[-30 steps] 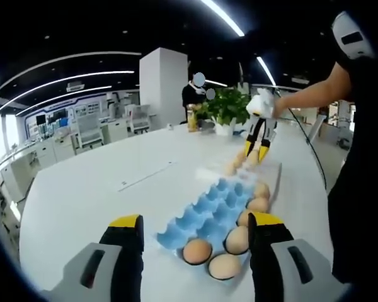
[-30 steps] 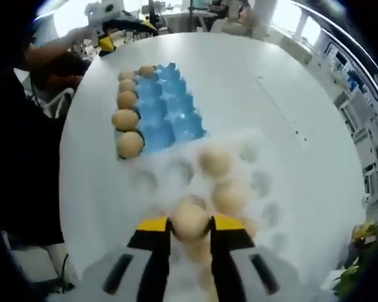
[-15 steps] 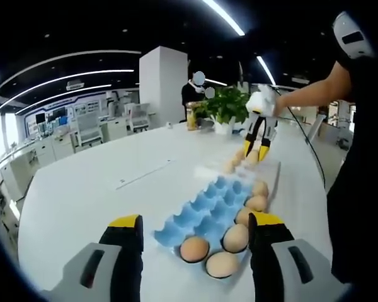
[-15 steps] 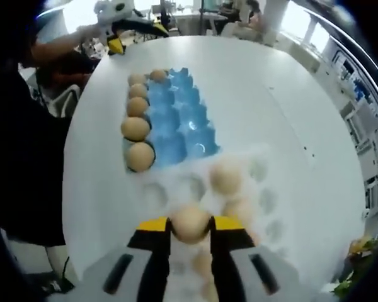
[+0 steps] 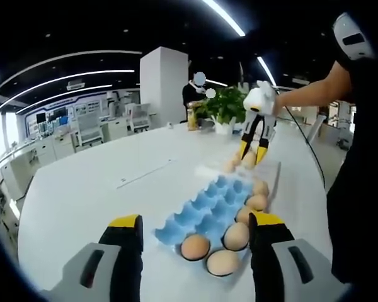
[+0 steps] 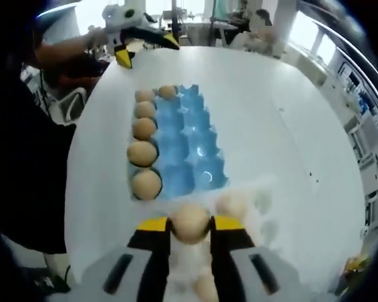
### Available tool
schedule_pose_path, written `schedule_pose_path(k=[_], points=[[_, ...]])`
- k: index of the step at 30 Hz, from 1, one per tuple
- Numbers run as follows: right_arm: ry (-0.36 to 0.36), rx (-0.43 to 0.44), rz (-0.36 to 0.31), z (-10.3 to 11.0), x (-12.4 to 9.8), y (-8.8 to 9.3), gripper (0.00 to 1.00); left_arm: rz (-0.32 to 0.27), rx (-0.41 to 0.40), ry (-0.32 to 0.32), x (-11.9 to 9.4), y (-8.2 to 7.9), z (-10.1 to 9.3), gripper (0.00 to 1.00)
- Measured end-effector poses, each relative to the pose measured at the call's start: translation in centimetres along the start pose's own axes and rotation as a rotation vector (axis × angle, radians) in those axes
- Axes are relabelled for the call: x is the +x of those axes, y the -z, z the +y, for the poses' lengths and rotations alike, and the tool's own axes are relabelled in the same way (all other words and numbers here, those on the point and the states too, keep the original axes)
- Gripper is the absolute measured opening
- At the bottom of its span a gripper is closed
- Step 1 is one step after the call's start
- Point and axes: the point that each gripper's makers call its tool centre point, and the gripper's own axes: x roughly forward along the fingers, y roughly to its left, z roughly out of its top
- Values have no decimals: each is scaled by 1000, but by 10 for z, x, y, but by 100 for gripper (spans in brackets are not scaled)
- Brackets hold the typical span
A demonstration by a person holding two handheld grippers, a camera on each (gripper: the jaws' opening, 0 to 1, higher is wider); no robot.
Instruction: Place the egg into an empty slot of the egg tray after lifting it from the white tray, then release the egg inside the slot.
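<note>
In the right gripper view my right gripper (image 6: pixel 189 225) is shut on a tan egg (image 6: pixel 189 220), held over the near edge of the white tray (image 6: pixel 259 196). Just ahead lies the blue egg tray (image 6: pixel 192 151); its left column holds several eggs (image 6: pixel 142 153) and its other slots are empty. In the left gripper view my left gripper (image 5: pixel 195 221) stands open with nothing between its fingers, at the near end of the blue egg tray (image 5: pixel 205 207). At the far end of that tray is the right gripper (image 5: pixel 252 154) with the egg (image 5: pixel 249 161).
Two more eggs (image 6: pixel 230 202) lie in the white tray. The round white table (image 5: pixel 101 182) has free room left of the trays. A potted plant (image 5: pixel 227 104) stands at the far edge, a person behind it. A sleeve and arm (image 5: pixel 309 94) reach in from the right.
The right gripper has lifted the egg off the white tray and carried it toward the blue tray. The left gripper has stayed open and nearly still.
</note>
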Motion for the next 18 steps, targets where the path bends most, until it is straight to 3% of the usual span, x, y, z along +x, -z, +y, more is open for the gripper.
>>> schedule_pose_path(k=[10, 18], points=[[1, -16, -22, 0, 2, -13, 24, -5, 9, -8, 1, 0, 2, 76], [2, -11, -30, -2, 2, -17, 24, -1, -22, -11, 3, 2, 2, 96]])
